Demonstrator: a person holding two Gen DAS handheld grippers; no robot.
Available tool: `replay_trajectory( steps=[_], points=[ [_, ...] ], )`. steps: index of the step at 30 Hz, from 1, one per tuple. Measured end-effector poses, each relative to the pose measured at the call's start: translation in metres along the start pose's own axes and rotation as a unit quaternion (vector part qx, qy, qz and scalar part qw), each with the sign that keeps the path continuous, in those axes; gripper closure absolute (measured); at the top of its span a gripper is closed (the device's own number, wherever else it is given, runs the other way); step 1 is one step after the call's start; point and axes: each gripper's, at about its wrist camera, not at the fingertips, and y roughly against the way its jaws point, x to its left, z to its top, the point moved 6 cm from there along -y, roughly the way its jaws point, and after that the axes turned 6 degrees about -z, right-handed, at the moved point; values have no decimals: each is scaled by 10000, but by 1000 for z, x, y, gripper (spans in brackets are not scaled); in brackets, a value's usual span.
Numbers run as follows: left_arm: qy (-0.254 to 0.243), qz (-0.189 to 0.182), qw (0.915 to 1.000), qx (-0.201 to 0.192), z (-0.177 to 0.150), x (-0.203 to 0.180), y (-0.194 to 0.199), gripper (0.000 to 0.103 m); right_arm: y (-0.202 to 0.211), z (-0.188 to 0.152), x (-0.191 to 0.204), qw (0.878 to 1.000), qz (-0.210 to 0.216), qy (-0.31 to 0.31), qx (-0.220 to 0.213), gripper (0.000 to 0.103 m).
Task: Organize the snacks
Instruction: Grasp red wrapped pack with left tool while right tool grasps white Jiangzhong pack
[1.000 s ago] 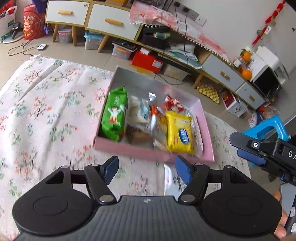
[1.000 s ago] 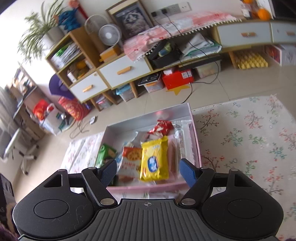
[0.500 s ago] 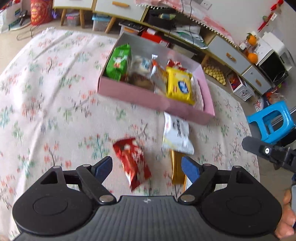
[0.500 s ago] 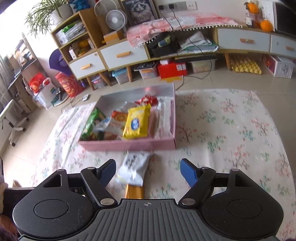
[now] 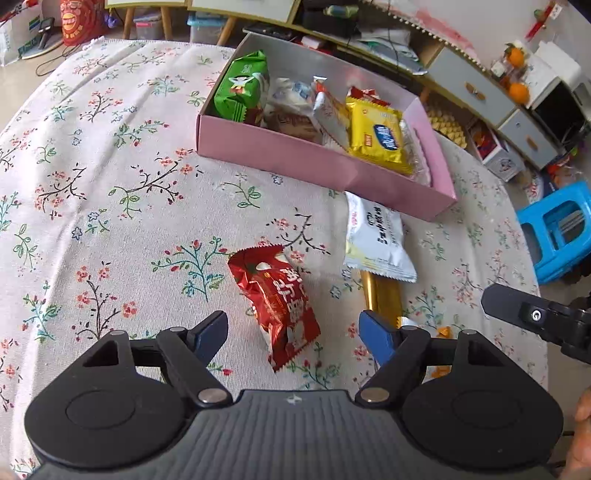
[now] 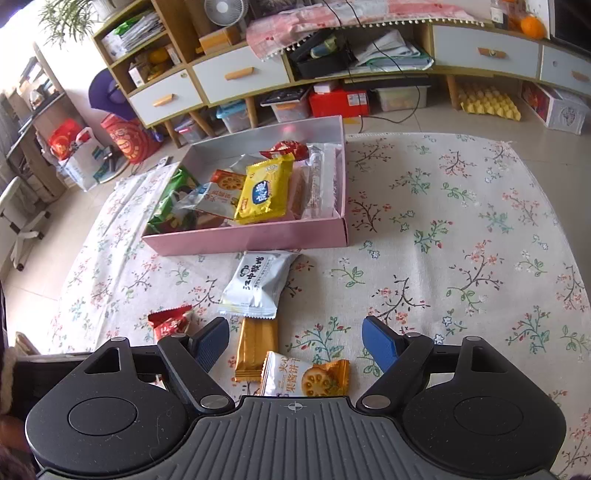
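While both tools hang over the floral cloth (image 5: 110, 177), left tool (image 5: 293, 328) has just narrowed, jaws still apart around a red pack (image 5: 277, 299), untouched. Right tool (image 6: 295, 338) gapes, empty, over gold bar (image 6: 255, 347) and biscuit pack (image 6: 306, 378). White pack (image 6: 258, 282) lies mid-frame beside pink box (image 6: 258, 236) of snacks.

This is a home living room. A long low cabinet (image 6: 369, 70) with white drawers runs along the wall, storage bins (image 6: 291, 109) pushed beneath it; a small fan (image 6: 225, 11), a potted plant (image 6: 66, 18) and oranges (image 6: 532, 26) sit on top, and a flowered cloth (image 6: 461, 221) covers the table.
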Motion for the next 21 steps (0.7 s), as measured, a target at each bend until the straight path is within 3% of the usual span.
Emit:
replay_trajectory(
  steps=[3, 12, 16, 21],
  points=[
    [-9, 35, 9999, 97, 0, 3, -8, 76, -6, 0, -2, 10000, -23, -51, 56, 22],
    [36, -146, 9998, -92, 2, 6, 11, 78, -14, 1, -15, 9994, -146, -294, 136, 22],
    [53, -227, 9996, -164, 4, 5, 17, 78, -20, -1, -11, 9992, 56, -365, 140, 22],
    [109, -203, 9993, -302, 11, 8, 24, 78, -38, 4, -10, 9954, 256, -921, 89, 22]
  ],
)
